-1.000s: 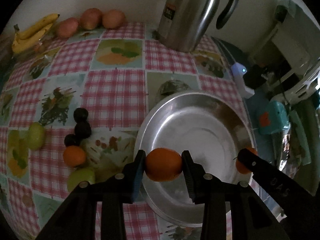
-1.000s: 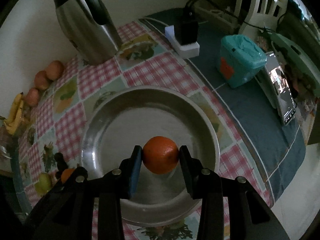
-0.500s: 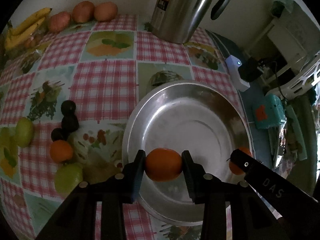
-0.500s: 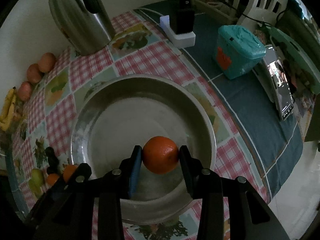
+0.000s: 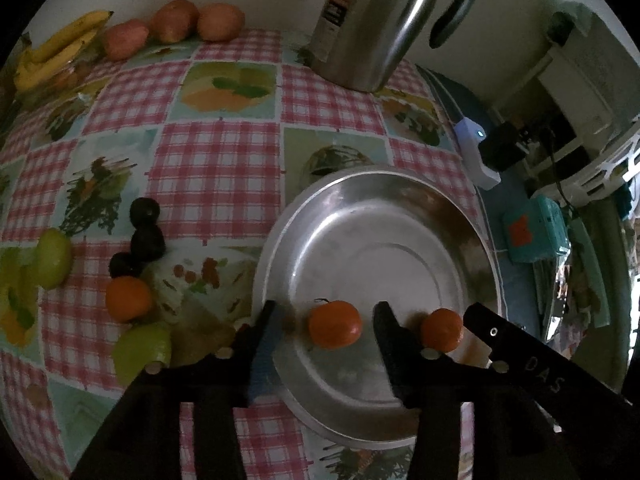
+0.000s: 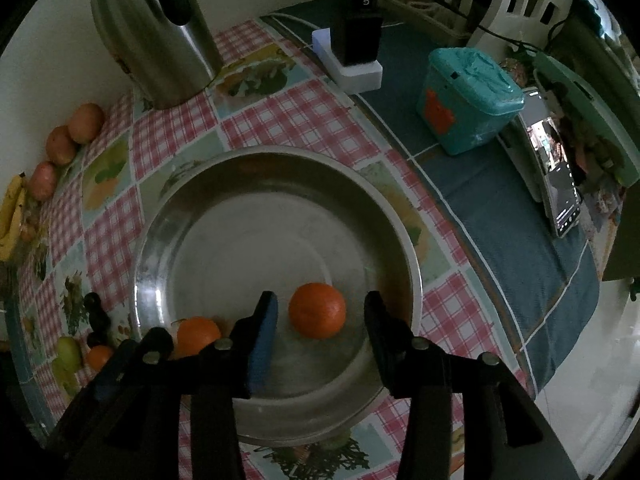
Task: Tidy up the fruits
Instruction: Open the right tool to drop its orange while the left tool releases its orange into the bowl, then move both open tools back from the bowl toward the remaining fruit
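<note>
A round steel plate (image 5: 400,208) (image 6: 240,184) lies on the checked tablecloth. My left gripper (image 5: 326,322) is open over its near rim, with an orange (image 5: 334,324) lying free in the plate between the fingers. My right gripper (image 6: 318,312) is open too, with a second orange (image 6: 317,311) free between its fingers. Each view shows the other orange beside the other gripper (image 5: 442,329) (image 6: 198,334). Left of the plate lie a third orange (image 5: 128,298), dark plums (image 5: 146,240) and green fruits (image 5: 140,346).
A steel kettle (image 5: 372,24) (image 6: 148,32) stands at the back. Bananas (image 5: 52,52) and reddish fruits (image 5: 176,26) lie along the back left edge. To the right are a white charger (image 6: 352,60), a teal box (image 6: 468,92) and a phone (image 6: 560,184).
Both grippers have opened and let go of their oranges, which now rest in the plate. Both were shut on oranges above the plate before.
</note>
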`<state>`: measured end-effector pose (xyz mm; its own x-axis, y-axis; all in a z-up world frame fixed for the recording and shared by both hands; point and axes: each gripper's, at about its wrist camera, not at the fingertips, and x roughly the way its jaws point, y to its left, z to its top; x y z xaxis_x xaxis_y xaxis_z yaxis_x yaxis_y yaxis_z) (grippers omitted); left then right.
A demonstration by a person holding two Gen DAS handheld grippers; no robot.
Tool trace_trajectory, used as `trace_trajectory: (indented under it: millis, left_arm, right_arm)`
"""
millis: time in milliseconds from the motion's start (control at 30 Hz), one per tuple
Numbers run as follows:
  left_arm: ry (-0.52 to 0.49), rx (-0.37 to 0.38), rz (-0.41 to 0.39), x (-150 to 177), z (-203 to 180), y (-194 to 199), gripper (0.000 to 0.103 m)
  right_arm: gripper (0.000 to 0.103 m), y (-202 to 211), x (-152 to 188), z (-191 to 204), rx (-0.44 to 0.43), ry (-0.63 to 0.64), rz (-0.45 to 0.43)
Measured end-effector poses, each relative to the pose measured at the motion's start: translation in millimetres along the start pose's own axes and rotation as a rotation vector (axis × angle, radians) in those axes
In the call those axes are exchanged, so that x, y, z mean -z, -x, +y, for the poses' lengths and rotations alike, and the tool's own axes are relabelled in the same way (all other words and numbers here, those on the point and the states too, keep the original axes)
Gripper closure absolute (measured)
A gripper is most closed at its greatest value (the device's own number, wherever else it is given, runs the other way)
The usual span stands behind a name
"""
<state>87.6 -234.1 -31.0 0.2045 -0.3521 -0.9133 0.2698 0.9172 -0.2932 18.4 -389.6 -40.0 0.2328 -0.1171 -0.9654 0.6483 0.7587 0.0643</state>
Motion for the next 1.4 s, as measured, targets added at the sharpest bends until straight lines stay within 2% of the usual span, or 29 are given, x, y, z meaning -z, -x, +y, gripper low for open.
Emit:
trace_trajectory:
  millis: [133, 200, 333, 400, 533, 667, 767, 833, 967, 1067, 1100, 1133, 1167, 1400]
  left_arm:
    - [0.022, -0.033, -0.006, -1.2, 7.5, 3.8, 0.04]
    - [0.041, -0.068, -0.002, -1.7, 14.1, 5.1, 0.033]
    - [0.095, -0.146, -0.002, -2.0, 32.5, 8.1, 0.03]
    - [0.138, -0.188, -0.005, -2.3, 46.0, 11.1, 0.02]
    - [0.201, -0.249, -0.037, -1.1, 69.0, 20.2, 0.013]
    - [0.279, -0.29, -0.056, 0.6, 93.5, 26.1, 0.0]
    - [0.349, -0.312, -0.049, 5.3, 114.4, 29.4, 0.0]
    - [0.385, -0.32, -0.045, 7.3, 123.8, 30.3, 0.0]
    - [0.415, -0.338, -0.061, 8.9, 136.7, 35.9, 0.0]
    - [0.413, -0.339, -0.068, 9.7, 142.7, 40.1, 0.0]
    - [0.411, -0.34, -0.071, 10.1, 144.7, 41.6, 0.0]
    - [0.409, -0.341, -0.075, 10.4, 146.8, 42.7, 0.0]
    - [0.405, -0.345, -0.081, 10.9, 148.4, 44.2, 0.0]
    - [0.318, -0.411, -0.148, 10.0, 153.2, 60.1, 0.0]
  right_arm:
    - [0.056, 0.6, -0.3, 0.4, -0.001, 0.001, -0.002]
    - [0.056, 1.4, -0.4, 1.3, 0.0, 0.005, -0.004]
    - [0.055, 1.9, -0.6, 4.0, -0.004, 0.016, 0.0]
    - [0.051, 2.8, 0.0, 6.5, -0.005, 0.024, 0.0]
    - [0.047, 6.2, 1.0, 12.0, -0.01, 0.046, -0.012]
    - [0.043, 7.5, 1.3, 16.3, -0.023, 0.065, -0.016]
    - [0.042, 8.3, 2.2, 20.0, -0.034, 0.081, -0.018]
    - [0.031, 8.6, 3.0, 22.3, -0.034, 0.09, -0.021]
    - [0.03, 9.4, 3.8, 26.8, -0.036, 0.112, -0.032]
    - [0.029, 10.0, 5.0, 30.0, -0.047, 0.131, -0.043]
    - [0.024, 9.8, 5.5, 31.5, -0.054, 0.14, -0.045]
    - [0.012, 9.2, 6.0, 33.2, -0.06, 0.148, -0.045]
    - [0.008, 8.8, 6.7, 35.2, -0.069, 0.157, -0.046]
    - [0.007, 11.9, 12.8, 51.3, -0.084, 0.211, -0.089]
